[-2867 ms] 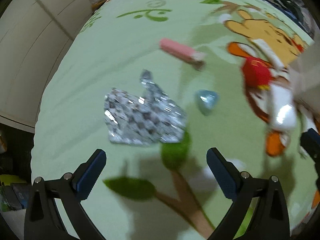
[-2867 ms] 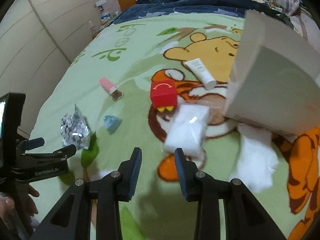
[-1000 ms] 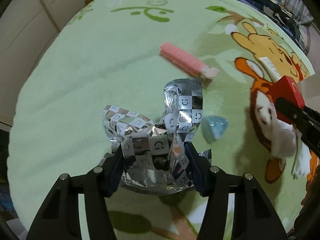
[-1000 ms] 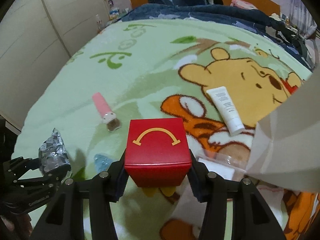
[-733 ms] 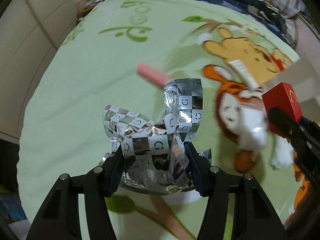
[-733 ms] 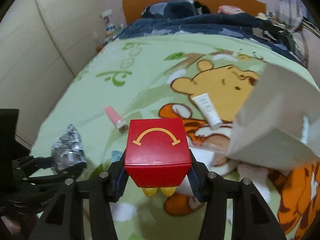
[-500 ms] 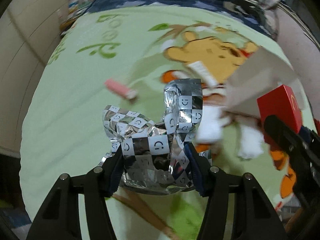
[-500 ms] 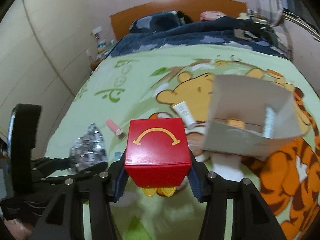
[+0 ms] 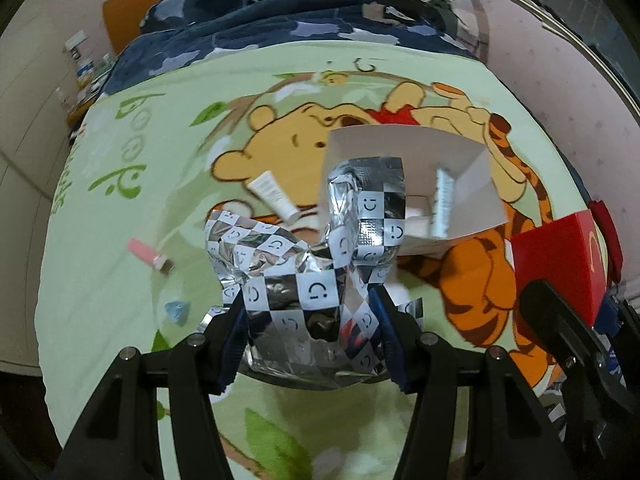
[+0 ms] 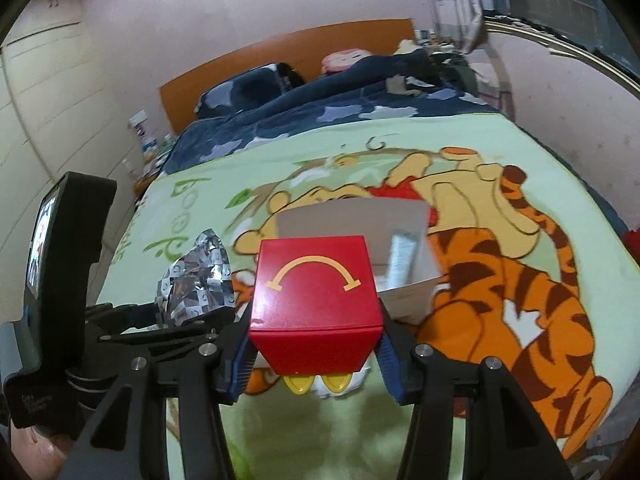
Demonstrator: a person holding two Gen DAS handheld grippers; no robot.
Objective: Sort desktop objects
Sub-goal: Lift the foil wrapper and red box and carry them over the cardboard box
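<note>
My left gripper [image 9: 308,320] is shut on a crumpled silver checkered foil bag [image 9: 308,264] and holds it above the blanket; the bag also shows in the right wrist view [image 10: 198,284]. My right gripper [image 10: 316,348] is shut on a red box with a yellow arch [image 10: 316,304], seen at the right edge of the left wrist view [image 9: 560,268]. An open white cardboard box [image 9: 460,160] lies beyond both, with a silver tube [image 9: 442,204] inside. The box also shows in the right wrist view [image 10: 412,296].
On the green cartoon blanket [image 9: 120,208] lie a white tube [image 9: 274,194], a pink stick [image 9: 150,256] and a small blue piece [image 9: 176,312], all left of the white box. A dark blue duvet [image 9: 280,36] and orange headboard [image 10: 280,60] are behind.
Both grippers closed on their objects, the left on the foil bag and the right on the red box, lifted them and swung right toward the white box, which now shows its open inside.
</note>
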